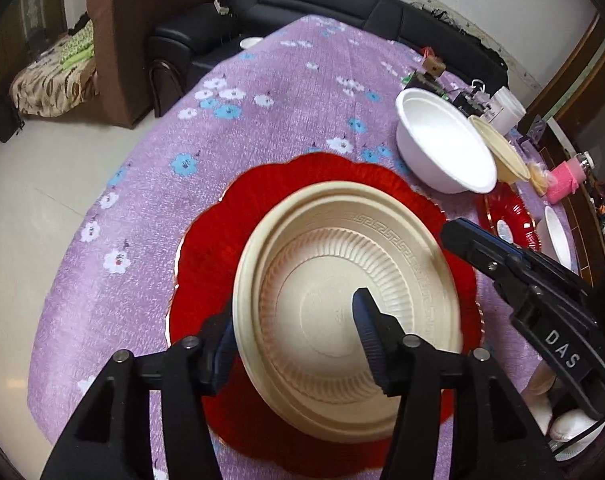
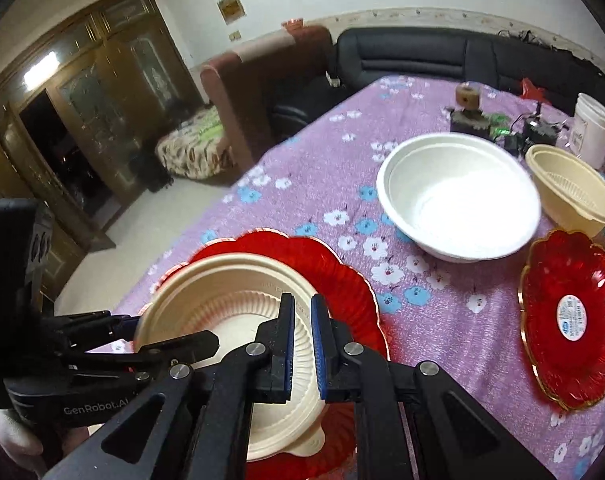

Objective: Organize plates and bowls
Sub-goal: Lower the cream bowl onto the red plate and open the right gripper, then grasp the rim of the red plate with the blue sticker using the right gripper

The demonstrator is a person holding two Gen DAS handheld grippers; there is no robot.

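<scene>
A cream ribbed bowl (image 1: 342, 280) sits on a large red scalloped plate (image 1: 206, 248); both also show in the right wrist view, bowl (image 2: 206, 296) and plate (image 2: 334, 264). My left gripper (image 1: 294, 328) is open, its fingers straddling the bowl's near-left rim, one finger inside and one outside. My right gripper (image 2: 302, 340) has its jaws nearly together over the bowl's right rim, with a narrow gap; I cannot tell if they pinch the rim. A white bowl (image 2: 458, 196), a second cream bowl (image 2: 574, 192) and a smaller red plate (image 2: 570, 328) stand to the right.
The table has a purple flowered cloth (image 1: 262, 112). A white tub (image 2: 590, 128), small electronics and a wooden block (image 2: 468, 98) crowd the far right corner. A pink object (image 1: 564, 180) lies near the right edge. A black sofa and brown armchair stand beyond the table.
</scene>
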